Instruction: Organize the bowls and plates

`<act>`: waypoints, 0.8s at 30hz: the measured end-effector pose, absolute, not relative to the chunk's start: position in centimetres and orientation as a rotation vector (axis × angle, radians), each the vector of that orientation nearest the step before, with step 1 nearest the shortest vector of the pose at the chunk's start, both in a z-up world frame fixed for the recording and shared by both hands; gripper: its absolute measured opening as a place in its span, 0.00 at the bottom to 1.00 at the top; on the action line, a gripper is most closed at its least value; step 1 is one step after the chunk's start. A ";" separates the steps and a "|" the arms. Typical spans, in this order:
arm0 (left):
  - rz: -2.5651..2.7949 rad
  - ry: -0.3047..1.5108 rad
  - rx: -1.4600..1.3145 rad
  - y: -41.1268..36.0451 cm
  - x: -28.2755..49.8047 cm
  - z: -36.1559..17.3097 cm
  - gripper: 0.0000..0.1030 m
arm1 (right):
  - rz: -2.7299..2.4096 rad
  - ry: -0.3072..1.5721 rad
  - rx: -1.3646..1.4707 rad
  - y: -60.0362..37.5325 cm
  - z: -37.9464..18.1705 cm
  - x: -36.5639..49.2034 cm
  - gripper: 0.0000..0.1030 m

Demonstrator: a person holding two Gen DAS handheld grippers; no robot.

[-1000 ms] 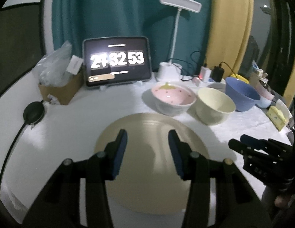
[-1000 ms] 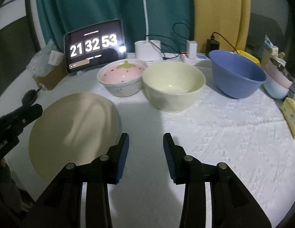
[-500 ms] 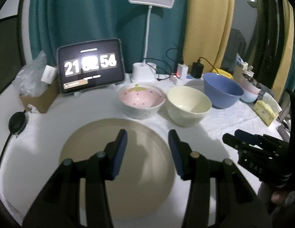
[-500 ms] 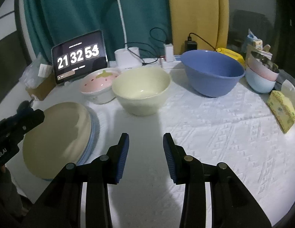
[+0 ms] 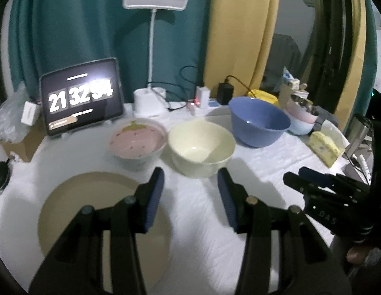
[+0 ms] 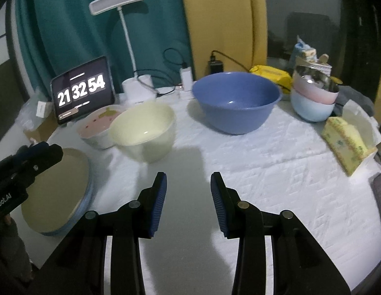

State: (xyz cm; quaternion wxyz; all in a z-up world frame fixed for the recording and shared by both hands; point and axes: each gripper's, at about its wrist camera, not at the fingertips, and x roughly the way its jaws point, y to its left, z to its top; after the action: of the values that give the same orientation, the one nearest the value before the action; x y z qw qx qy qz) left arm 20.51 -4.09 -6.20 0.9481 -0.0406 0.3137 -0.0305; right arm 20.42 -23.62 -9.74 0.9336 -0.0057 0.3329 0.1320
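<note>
both grippers empty, bare cloth btwn plate & tissue pack.

A dim room: teal curtain left of a yellow curtain, white lamp before the teal

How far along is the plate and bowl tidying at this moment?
Done: the tan plate sits on a blue-rimmed one. In hand: nothing; the left gripper and right gripper are both open and empty. Left: the pink bowl, cream bowl and blue bowl stand separately, unstacked.
</note>
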 end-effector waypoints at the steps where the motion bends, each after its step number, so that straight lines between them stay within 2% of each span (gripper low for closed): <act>1: -0.068 0.638 -0.083 -4.4 20.7 -6.1 0.46 | 0.261 0.677 -0.013 -24.1 -9.6 20.6 0.38; 24: -0.092 0.562 -0.001 -9.3 27.4 -3.3 0.46 | 0.157 0.616 0.004 -29.7 -6.8 26.3 0.38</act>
State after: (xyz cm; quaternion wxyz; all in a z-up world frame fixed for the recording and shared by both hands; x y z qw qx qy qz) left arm 27.44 -9.34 -3.34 0.9597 -0.0006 0.2773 -0.0452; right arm 26.26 -29.70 -6.79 0.9500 0.0022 0.3027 0.0770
